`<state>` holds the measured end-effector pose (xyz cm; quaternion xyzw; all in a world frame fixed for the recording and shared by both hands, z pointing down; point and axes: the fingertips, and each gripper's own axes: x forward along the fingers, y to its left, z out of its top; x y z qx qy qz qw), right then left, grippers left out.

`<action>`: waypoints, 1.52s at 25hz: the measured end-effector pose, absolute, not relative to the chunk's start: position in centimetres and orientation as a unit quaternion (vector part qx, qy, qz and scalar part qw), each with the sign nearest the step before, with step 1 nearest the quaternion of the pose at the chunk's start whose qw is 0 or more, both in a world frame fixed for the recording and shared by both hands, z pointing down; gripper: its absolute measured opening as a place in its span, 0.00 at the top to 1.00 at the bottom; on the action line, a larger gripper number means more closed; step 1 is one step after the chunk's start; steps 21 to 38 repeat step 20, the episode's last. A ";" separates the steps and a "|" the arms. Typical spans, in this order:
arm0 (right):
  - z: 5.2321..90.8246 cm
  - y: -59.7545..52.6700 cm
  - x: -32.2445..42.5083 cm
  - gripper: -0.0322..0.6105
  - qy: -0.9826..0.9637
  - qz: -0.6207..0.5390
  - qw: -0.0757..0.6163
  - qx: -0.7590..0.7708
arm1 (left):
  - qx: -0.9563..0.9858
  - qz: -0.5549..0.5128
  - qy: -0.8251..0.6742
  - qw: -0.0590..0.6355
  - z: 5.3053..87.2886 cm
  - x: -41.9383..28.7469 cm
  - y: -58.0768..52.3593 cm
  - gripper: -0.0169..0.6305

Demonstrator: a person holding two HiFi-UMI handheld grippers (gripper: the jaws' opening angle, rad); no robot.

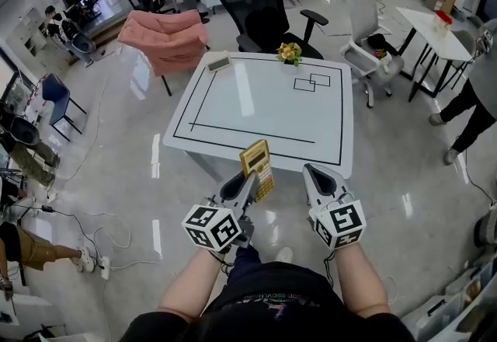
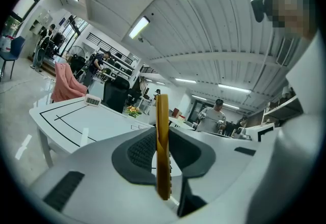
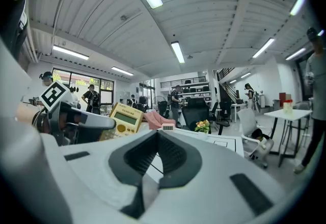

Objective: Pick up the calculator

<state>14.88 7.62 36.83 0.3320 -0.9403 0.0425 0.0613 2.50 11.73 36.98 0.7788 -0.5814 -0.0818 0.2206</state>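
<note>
Left gripper (image 1: 250, 177), held low in front of the person, is clamped on the yellow calculator (image 1: 257, 165). In the left gripper view the two dark pads press on the flat faces of the calculator (image 2: 162, 146), which stands upright and edge-on between them, its top rising above the jaw tips. Right gripper (image 1: 311, 171), just beside the left one and apart from it, is clenched with nothing between its jaws; its own view shows the pads meeting (image 3: 157, 134). That view also shows the calculator (image 3: 124, 118) off to its left, display side turned toward it.

Both grippers point at the near edge of the white table (image 1: 264, 111). The calculator is in the air over the floor (image 1: 116, 177), its upper end overlapping that near edge in the head view.

A black tape line (image 1: 203, 88) frames the tabletop, with two small taped rectangles (image 1: 312, 82) toward the far right corner. A small display unit (image 1: 219, 64) lies at the far left corner, and yellow flowers (image 1: 290, 53) sit at the far edge.

Behind the far edge stands a black office chair (image 1: 264, 2); a pink chair (image 1: 167, 37) is off the far left corner and a white chair (image 1: 365, 22) off the far right corner. A white side table (image 1: 431, 26) and a person (image 1: 474, 107) occupy the right margin. Cables (image 1: 93, 232) trail over the floor at left.
</note>
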 end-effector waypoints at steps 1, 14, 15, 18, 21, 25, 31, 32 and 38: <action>36.8 7.6 14.9 0.95 -0.940 0.043 0.061 0.332 | 0.779 -0.082 -0.582 0.220 36.9 2.5 11.7 0.86; 37.1 7.3 15.3 0.95 -0.940 0.043 0.060 0.334 | 0.781 -0.081 -0.580 0.220 37.1 3.0 11.3 0.86; 37.0 7.3 15.3 0.95 -0.940 0.043 0.061 0.334 | 0.781 -0.080 -0.579 0.220 37.1 2.9 11.3 0.86; 36.8 7.3 15.1 0.95 -0.939 0.043 0.060 0.335 | 0.781 -0.080 -0.579 0.220 36.9 2.8 11.3 0.86; 36.8 7.4 15.1 0.95 -0.939 0.043 0.060 0.335 | 0.782 -0.080 -0.578 0.220 36.8 2.6 11.3 0.86; 36.8 7.4 15.1 0.95 -0.939 0.043 0.060 0.335 | 0.782 -0.080 -0.578 0.220 36.8 2.6 11.3 0.86; 36.8 7.4 15.1 0.95 -0.939 0.043 0.060 0.335 | 0.782 -0.080 -0.578 0.220 36.8 2.6 11.3 0.86; 36.8 7.4 15.1 0.95 -0.939 0.043 0.060 0.335 | 0.782 -0.080 -0.578 0.220 36.8 2.6 11.3 0.86; 36.8 7.4 15.1 0.95 -0.939 0.043 0.060 0.335 | 0.782 -0.080 -0.578 0.220 36.8 2.6 11.3 0.86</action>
